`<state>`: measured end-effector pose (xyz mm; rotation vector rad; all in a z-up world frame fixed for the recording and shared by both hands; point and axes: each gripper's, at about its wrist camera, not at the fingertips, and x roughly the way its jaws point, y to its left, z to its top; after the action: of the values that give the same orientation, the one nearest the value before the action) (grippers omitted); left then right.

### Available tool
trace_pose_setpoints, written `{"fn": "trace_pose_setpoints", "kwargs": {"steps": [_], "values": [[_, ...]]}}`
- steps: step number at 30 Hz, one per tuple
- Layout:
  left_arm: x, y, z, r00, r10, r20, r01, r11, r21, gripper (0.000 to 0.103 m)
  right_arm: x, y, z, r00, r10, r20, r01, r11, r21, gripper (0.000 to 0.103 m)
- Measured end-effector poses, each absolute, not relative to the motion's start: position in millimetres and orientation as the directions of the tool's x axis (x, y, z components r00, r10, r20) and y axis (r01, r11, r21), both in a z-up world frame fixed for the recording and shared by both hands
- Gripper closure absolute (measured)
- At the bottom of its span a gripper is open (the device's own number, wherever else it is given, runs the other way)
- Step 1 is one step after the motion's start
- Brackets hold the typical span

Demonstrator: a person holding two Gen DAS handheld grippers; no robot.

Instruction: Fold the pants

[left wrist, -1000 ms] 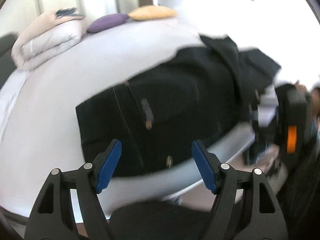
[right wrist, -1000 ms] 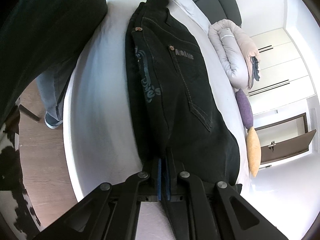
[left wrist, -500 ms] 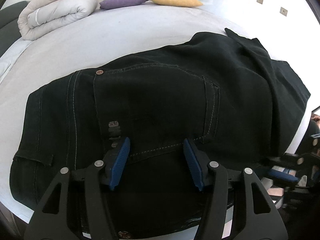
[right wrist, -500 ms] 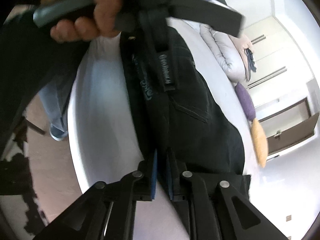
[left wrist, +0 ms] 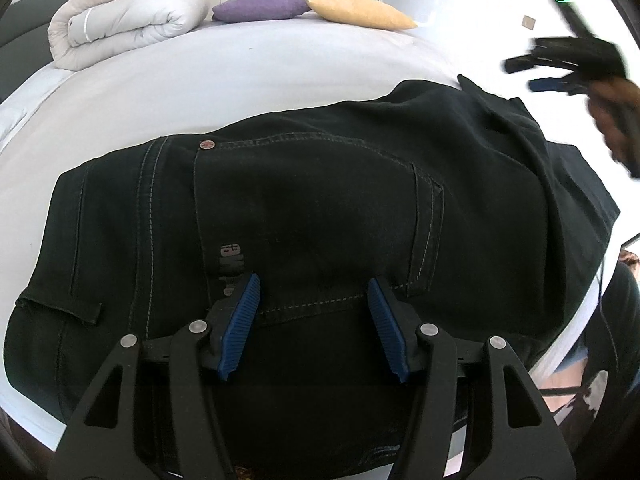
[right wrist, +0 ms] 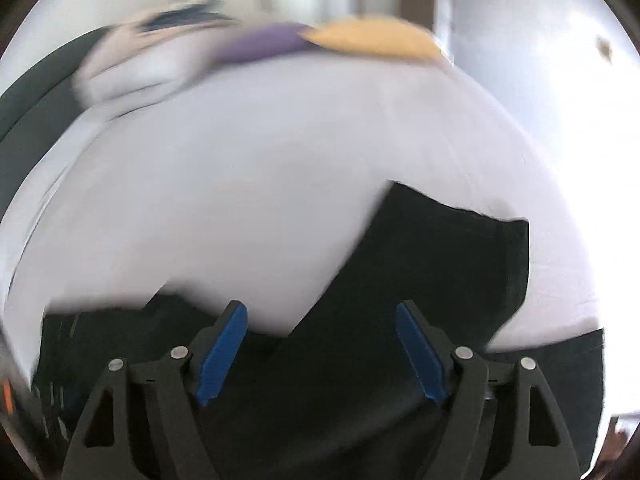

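Black pants [left wrist: 320, 200] lie folded lengthwise across the white bed [left wrist: 240, 80], back pocket and a copper rivet facing up. My left gripper [left wrist: 314, 312] stands open low over the pocket's lower seam, only flat cloth between its blue pads [left wrist: 240, 320]. At the upper right of the left wrist view a hand holds my right gripper [left wrist: 560, 64], blurred, above the leg ends. In the blurred right wrist view my right gripper [right wrist: 320, 316] hangs above the pants' leg end [right wrist: 440, 280], its jaws opening with nothing between them.
A rolled duvet [left wrist: 128, 20], a purple pillow [left wrist: 260, 6] and a yellow pillow [left wrist: 360, 12] lie at the bed's far side, with doors behind them. The bed's edge and the floor [left wrist: 580, 384] show at the lower right. A dark headboard [left wrist: 24, 20] is at the left.
My right gripper let go of the pants' leg end, swung up and rolled, and its jaws spread. My left gripper came down over the back pocket, narrowed a little, then kept still.
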<state>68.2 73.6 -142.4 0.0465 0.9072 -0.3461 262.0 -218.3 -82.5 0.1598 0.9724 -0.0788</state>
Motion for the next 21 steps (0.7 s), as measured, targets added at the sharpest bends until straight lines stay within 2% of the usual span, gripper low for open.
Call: {"fn": "trace_pose_setpoints", "kwargs": {"steps": [2,5,7,9,10,13,15,17,21], "values": [[67.3,78.9,-142.2,0.564,-0.284,-0.776,0.314,0.942,-0.117,0.048,303.3,-239.4,-99.9,0.503,-0.066,-0.862,0.269,0.959,0.084,0.024],[65.5,86.1,-142.2,0.562,-0.295,-0.773,0.315,0.94,-0.13,0.048,340.1,-256.9,-129.3,0.418,-0.093,-0.904,0.375,0.924,0.078,0.024],[64.8,90.5,-142.0,0.561,-0.302,-0.771,0.316,0.939,-0.138,0.048,353.0,-260.1,-147.5,0.36,-0.121,-0.925,0.413,0.91,0.041,0.023],[62.7,97.2,-141.0,0.561,-0.307,-0.769,0.316,0.938,-0.144,0.048,359.4,-255.3,-153.6,0.369,-0.172,-0.913,0.411,0.912,-0.006,0.015],[58.9,103.4,-139.1,0.561,-0.309,-0.768,0.317,0.937,-0.146,0.048,361.2,-249.9,-153.8,0.378,-0.192,-0.906,0.397,0.917,-0.029,0.016],[59.6,105.1,-138.1,0.562,-0.31,-0.766,0.316,0.937,-0.148,0.048,361.2,-241.5,-150.0,0.417,-0.164,-0.894,0.343,0.939,-0.012,0.045],[58.4,106.2,-137.3,0.564,-0.308,-0.766,0.316,0.938,-0.144,0.048,358.1,-243.2,-145.2,0.43,-0.136,-0.892,0.332,0.943,0.016,0.087],[56.9,105.7,-138.2,0.564,-0.307,-0.767,0.317,0.938,-0.142,0.048,344.8,-255.3,-133.1,0.462,-0.103,-0.881,0.339,0.938,0.069,0.097],[55.6,105.0,-138.0,0.569,-0.3,-0.766,0.317,0.939,-0.132,0.048,290.4,-273.9,-97.7,0.587,-0.058,-0.807,0.341,0.922,0.182,0.1]]}}
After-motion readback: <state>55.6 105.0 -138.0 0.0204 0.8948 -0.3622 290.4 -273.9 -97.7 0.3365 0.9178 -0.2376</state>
